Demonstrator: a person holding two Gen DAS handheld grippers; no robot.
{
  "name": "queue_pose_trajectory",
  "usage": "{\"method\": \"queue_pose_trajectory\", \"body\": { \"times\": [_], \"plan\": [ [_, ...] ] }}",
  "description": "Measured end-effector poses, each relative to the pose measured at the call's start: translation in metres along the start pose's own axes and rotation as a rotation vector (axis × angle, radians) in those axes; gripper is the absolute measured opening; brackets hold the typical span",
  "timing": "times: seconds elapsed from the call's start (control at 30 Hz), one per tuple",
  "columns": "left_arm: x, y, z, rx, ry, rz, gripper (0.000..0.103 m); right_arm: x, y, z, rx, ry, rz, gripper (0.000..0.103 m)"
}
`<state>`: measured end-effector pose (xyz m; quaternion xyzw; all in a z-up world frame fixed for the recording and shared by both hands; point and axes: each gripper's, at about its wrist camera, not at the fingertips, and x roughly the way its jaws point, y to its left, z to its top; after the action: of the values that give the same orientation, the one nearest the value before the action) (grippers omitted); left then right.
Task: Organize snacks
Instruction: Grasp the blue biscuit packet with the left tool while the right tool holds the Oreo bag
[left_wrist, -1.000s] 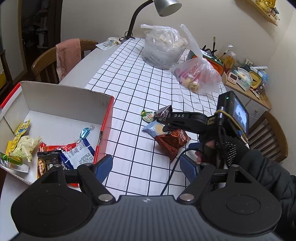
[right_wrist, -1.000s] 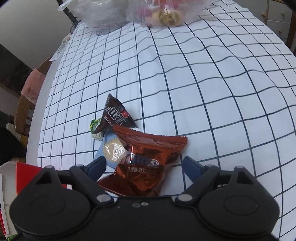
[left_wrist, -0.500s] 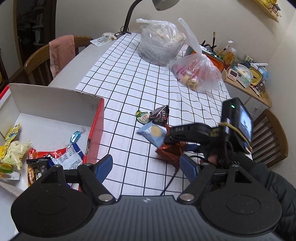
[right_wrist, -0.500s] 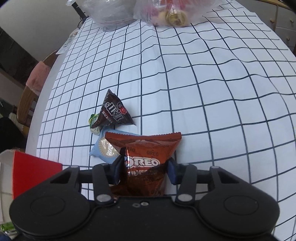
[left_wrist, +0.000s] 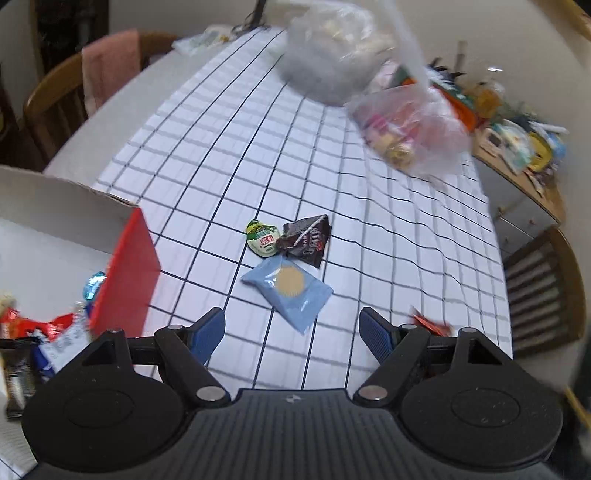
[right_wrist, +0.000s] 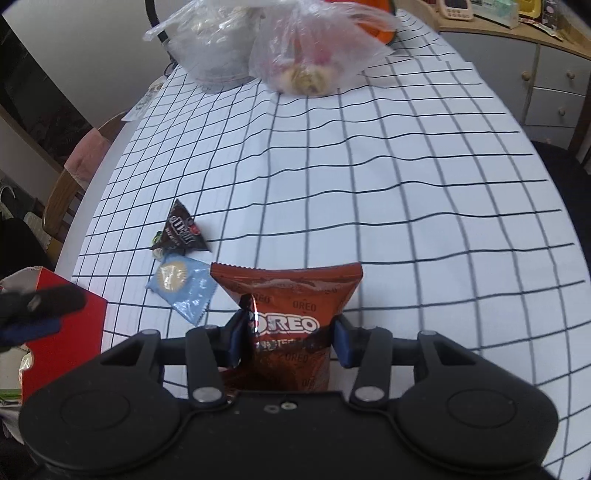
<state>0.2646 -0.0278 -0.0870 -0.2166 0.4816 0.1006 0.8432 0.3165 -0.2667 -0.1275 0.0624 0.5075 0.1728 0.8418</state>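
The right gripper (right_wrist: 288, 341) pinches a red-brown Oreo packet (right_wrist: 290, 302) between its blue pads, at the lower middle of the right wrist view, the packet's crimped top edge standing above the fingers and its lower part hidden behind the gripper body. The left gripper (left_wrist: 291, 332) has its jaws spread with nothing between them, low in the left wrist view above the checked tablecloth (left_wrist: 369, 229). Just beyond its fingers lies a pale blue biscuit packet (left_wrist: 288, 291); past that, a dark brown triangular candy packet (left_wrist: 306, 240) touches a small green-and-white sachet (left_wrist: 262, 238). At the left edge of the left wrist view stands an open cardboard box (left_wrist: 125, 273) with a red outer wall and a white inside; in it lie a blue-wrapped sweet (left_wrist: 94, 282) against the wall, a red-and-white wrapper (left_wrist: 59, 332) and a dark packet (left_wrist: 18, 373), others being cut off by the frame. In the upper part of the frame two clear plastic bags sit on the cloth: a greyish bag (left_wrist: 328, 62) with pale contents, blurred, and a bag of mixed coloured snacks (left_wrist: 406, 129) right of it.
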Motion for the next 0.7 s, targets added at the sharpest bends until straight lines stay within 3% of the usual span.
{"method": "queue_pose_trajectory", "body": {
  "times": [0.33,0.7],
  "plan": [
    [0.085,-0.008,0.031,-0.144,0.098,0.072,0.079,-0.023,-0.030,-0.028,0.020,-0.001,0.016,0.045],
    [0.128,-0.029,0.039,-0.144,0.110,0.228,0.078,-0.028,-0.035,-0.036,0.021,-0.007,0.048,0.045]
  ]
}}
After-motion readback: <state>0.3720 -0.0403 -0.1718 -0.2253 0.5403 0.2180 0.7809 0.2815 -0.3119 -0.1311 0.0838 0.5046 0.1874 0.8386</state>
